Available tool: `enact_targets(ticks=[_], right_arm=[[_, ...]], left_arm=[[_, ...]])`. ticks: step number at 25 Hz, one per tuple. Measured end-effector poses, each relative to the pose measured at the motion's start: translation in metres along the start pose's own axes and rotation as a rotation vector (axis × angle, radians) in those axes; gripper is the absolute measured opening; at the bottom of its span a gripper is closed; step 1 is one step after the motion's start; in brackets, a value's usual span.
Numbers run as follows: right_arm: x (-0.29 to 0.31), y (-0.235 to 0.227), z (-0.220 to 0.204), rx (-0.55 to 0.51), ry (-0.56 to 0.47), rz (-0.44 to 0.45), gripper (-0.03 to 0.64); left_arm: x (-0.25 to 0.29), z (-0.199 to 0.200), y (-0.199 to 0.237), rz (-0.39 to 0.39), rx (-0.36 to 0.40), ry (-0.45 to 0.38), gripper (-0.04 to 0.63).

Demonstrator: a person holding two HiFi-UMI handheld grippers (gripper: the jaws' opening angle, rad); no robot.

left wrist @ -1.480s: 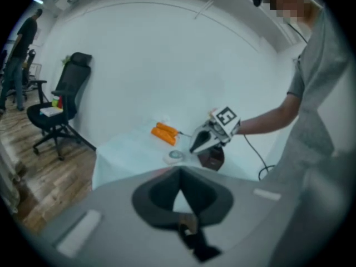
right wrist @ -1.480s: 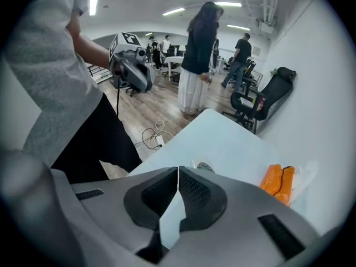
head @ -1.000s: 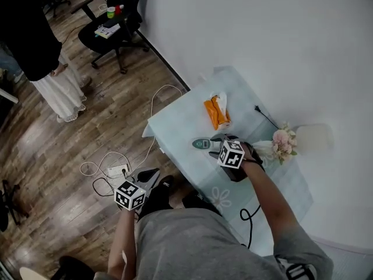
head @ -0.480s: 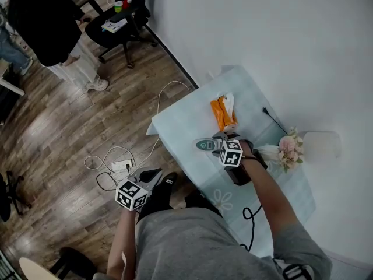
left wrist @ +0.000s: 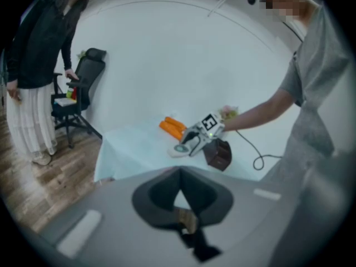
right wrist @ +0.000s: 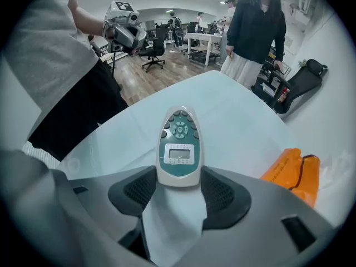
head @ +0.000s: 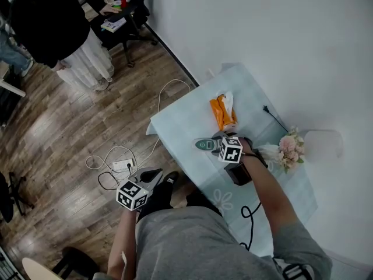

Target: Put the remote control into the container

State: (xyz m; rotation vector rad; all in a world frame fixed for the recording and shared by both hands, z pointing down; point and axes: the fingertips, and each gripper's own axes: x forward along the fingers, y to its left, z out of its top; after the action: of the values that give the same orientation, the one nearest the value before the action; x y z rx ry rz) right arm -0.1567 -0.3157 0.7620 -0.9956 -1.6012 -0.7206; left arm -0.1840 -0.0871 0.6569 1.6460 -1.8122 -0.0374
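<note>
The remote control [head: 203, 143] [right wrist: 179, 146] is white with a green face and lies flat on the pale table [head: 180, 121]. My right gripper [head: 214, 145] [right wrist: 178, 183] is low over the table, and the remote's near end lies between its wide-spread pads. Its jaws are open, and the remote still rests on the cloth. The container, a dark brown box [head: 239, 172] [left wrist: 218, 153], stands just behind that gripper. My left gripper [head: 149, 177] [left wrist: 181, 204] hangs off the table's edge over the floor, with its jaws shut and holding nothing.
An orange packet [head: 221, 112] [right wrist: 292, 174] lies beyond the remote. Pink flowers [head: 288, 144] and a black cable [head: 250, 214] are on the table's right side. A power strip with a white cord [head: 119, 167] lies on the wood floor. A person [head: 52, 28] stands by an office chair [head: 125, 22].
The standing person has walked up the floor toward the chair. My right gripper stays at the remote and has barely shifted. The left gripper has not moved.
</note>
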Motion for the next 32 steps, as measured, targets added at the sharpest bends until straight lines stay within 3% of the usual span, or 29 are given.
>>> enact_targets(ticks=[5, 11, 19, 25, 32], right_arm=[[-0.001, 0.000, 0.000, 0.044, 0.012, 0.005, 0.258], [-0.004, -0.001, -0.002, 0.063, 0.053, -0.056, 0.255], [-0.062, 0.005, 0.013, 0.144, 0.011, -0.238, 0.253], [-0.110, 0.045, 0.013, 0.259, -0.038, -0.378, 0.253], [-0.148, 0.117, -0.051, 0.350, 0.155, -0.427, 0.253]], left_arm=[[0.006, 0.005, -0.003, -0.021, 0.009, 0.002, 0.000], [0.011, 0.009, -0.003, -0.054, 0.028, 0.011, 0.000], [0.027, 0.024, -0.006, -0.150, 0.081, 0.021, 0.000], [0.049, 0.031, -0.020, -0.264, 0.136, 0.056, 0.000], [0.076, 0.032, -0.040, -0.395, 0.199, 0.099, 0.000]])
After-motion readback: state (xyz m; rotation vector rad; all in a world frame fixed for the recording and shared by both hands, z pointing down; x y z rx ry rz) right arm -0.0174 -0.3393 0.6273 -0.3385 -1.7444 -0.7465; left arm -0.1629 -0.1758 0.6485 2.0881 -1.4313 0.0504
